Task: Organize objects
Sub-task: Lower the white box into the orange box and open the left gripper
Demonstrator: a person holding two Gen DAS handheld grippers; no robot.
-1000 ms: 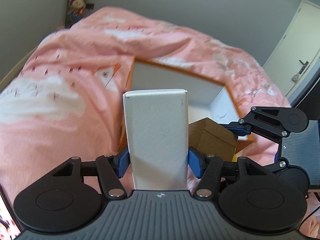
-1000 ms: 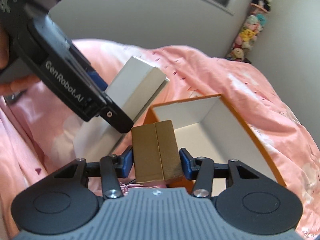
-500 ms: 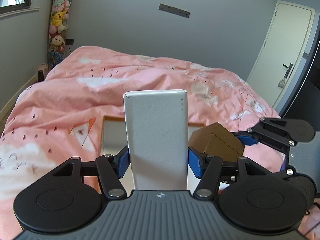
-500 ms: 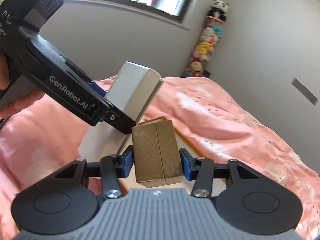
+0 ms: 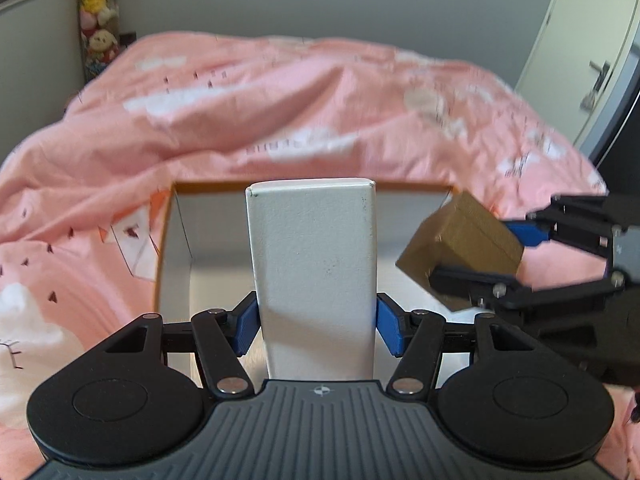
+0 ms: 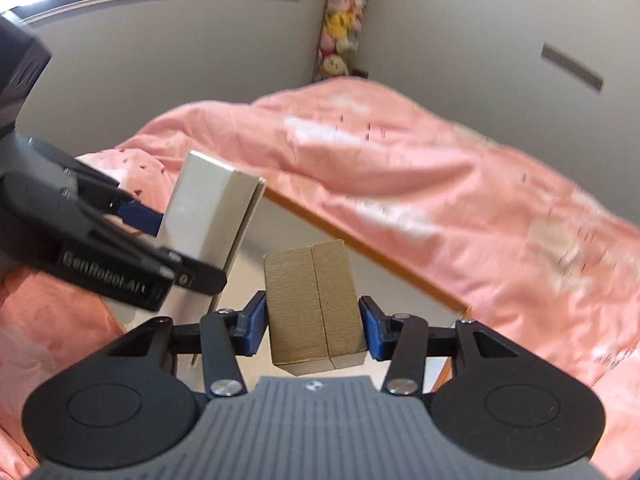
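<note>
My left gripper (image 5: 316, 320) is shut on a tall white box (image 5: 314, 264) and holds it upright over an open orange-rimmed carton (image 5: 176, 240) with a white inside, which lies on the pink bed. My right gripper (image 6: 314, 328) is shut on a small brown cardboard box (image 6: 314, 300) and holds it above the same carton (image 6: 360, 252). In the left wrist view the brown box (image 5: 460, 244) and the right gripper (image 5: 480, 256) hang at the carton's right side. In the right wrist view the white box (image 6: 208, 216) and the left gripper (image 6: 168, 248) are on the left.
A pink duvet (image 5: 280, 100) with white patches covers the bed all around the carton. A column of plush toys (image 5: 98, 20) hangs in the far corner by a window. A white door (image 5: 592, 52) stands at the right.
Both grippers have tilted down and come closer over the carton, so its inside shows more. The brown box has moved apart from the white box, to the right. Both grips are unchanged.
</note>
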